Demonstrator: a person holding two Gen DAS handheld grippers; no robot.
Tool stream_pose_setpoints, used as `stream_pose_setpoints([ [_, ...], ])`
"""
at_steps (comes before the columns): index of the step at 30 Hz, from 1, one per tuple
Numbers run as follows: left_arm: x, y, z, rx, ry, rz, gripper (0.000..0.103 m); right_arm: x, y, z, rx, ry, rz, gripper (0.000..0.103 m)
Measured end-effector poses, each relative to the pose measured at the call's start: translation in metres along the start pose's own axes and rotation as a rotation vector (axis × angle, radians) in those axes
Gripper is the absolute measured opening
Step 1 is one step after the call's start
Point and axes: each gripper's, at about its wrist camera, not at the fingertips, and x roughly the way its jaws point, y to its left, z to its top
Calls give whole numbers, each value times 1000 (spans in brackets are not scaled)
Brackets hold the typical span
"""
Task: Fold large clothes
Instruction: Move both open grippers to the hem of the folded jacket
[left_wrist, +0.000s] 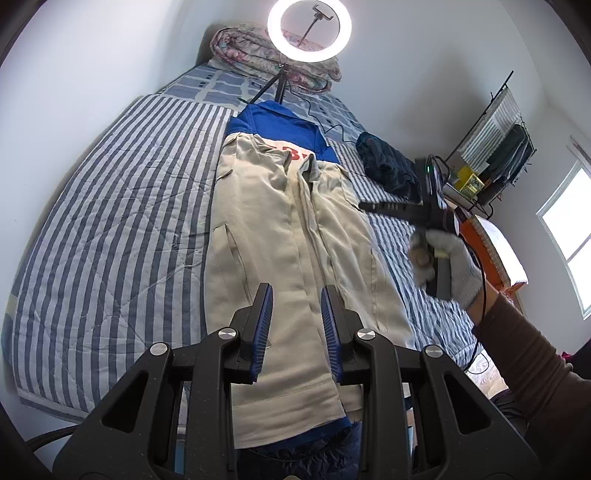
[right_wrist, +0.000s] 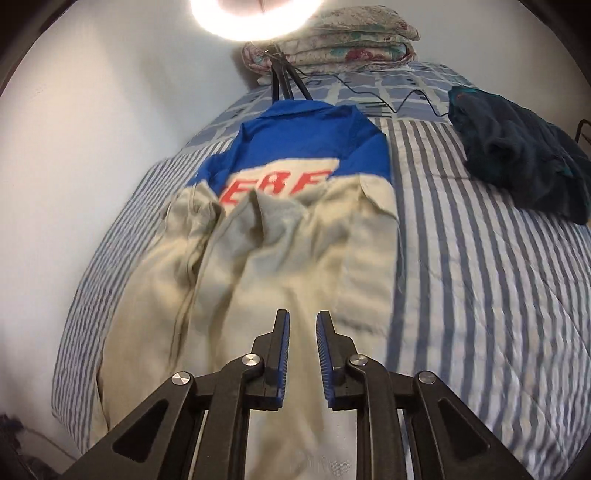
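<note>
Above a striped bed, the left gripper (left_wrist: 296, 295) is held with its blue-padded jaws slightly parted, nothing caught between them; the beige cloth seen through the gap lies on the bed below. The right gripper (right_wrist: 302, 321) is likewise seen with a narrow gap between its pads and nothing held in them. In the left wrist view the right gripper (left_wrist: 373, 207) is seen from the side, out over the jacket's right edge, carried by a hand in a white knit glove (left_wrist: 443, 258) with a brown ribbed sleeve (left_wrist: 524, 343) behind it.

Beneath both grippers a large jacket (left_wrist: 280, 236) is spread lengthwise on the bed, its beige body toward the cameras and its blue shoulders (right_wrist: 306, 147) and collar at the far end. Both sleeves are folded inward over the body, their cuffs meeting near the red lettering (right_wrist: 277, 186) on a pale chest panel. The hem is seen at the near edge, with a blue lining showing under it.

The jacket is laid on a blue-and-white striped quilt (left_wrist: 110, 206). A dark teal garment (right_wrist: 517, 147) is heaped well apart to the right. At the head of the bed, a folded floral quilt (left_wrist: 269, 51) is stacked, with a lit ring light (left_wrist: 309, 29) on a tripod and its trailing cable just in front.
</note>
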Motion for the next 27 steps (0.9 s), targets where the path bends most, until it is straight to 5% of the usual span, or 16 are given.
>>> stream_pose_setpoints([
  [4, -6, -8, -8, 27, -3, -1, 26, 10, 11, -53, -63, 71, -47, 17],
  [10, -10, -15, -17, 58, -3, 28, 26, -11, 58, -102, -291, 42, -147, 18],
  [15, -13, -14, -20, 35, -8, 15, 26, -38, 74, -103, -261, -52, -116, 18],
  [20, -19, -15, -26, 40, -8, 25, 25, -1, 81, -88, -121, 21, -79, 18],
  [24, -21, -9, -31, 24, 4, 15, 26, 18, 112, -102, -191, 66, -71, 18],
  [27, -17, 3, -34, -14, 21, -13, 26, 2, 119, -109, -211, 103, 64, 26],
])
